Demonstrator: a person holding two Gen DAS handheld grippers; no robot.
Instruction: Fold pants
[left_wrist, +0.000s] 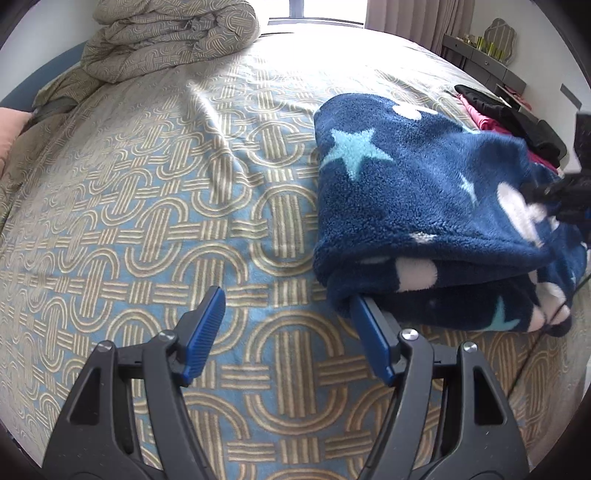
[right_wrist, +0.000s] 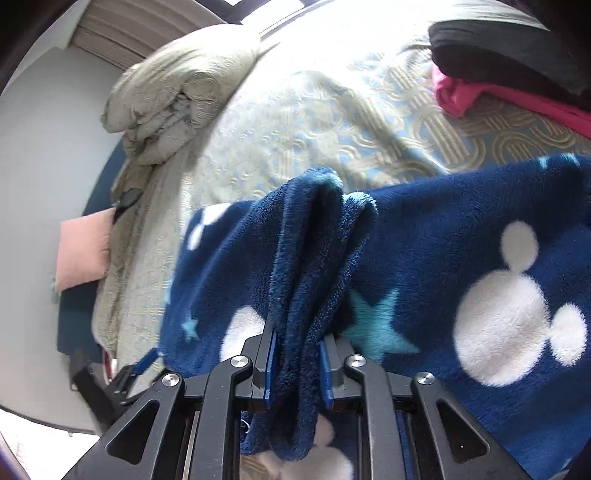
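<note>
Pants: one pair of navy fleece pants (left_wrist: 424, 206) with white mouse-head shapes and pale blue stars, folded over on the bed (left_wrist: 155, 229), toward its right side in the left wrist view.
Tongs: two sets. The left tongs (left_wrist: 288, 332) stand spread wide, nothing between them; the right-hand blue pad (left_wrist: 369, 339) has its tip tucked under the near fold of the pants. The right tongs (right_wrist: 297, 365) pinch a bunched ridge of the fleece between the pads.
Other cloth: one rolled duvet (left_wrist: 166, 37) at the far end of the bed, one pink garment (right_wrist: 480, 96) and one black garment (right_wrist: 509, 48) beyond the pants, one pink cushion (right_wrist: 86, 247) at the bed's edge.
Left wrist view only: a curtain (left_wrist: 417, 18), a grey shelf unit (left_wrist: 484, 55) by the wall, the layered folded edge of the pants.
Right wrist view only: the pinched ridge close up, fleece hanging down between the tongs' arms.
</note>
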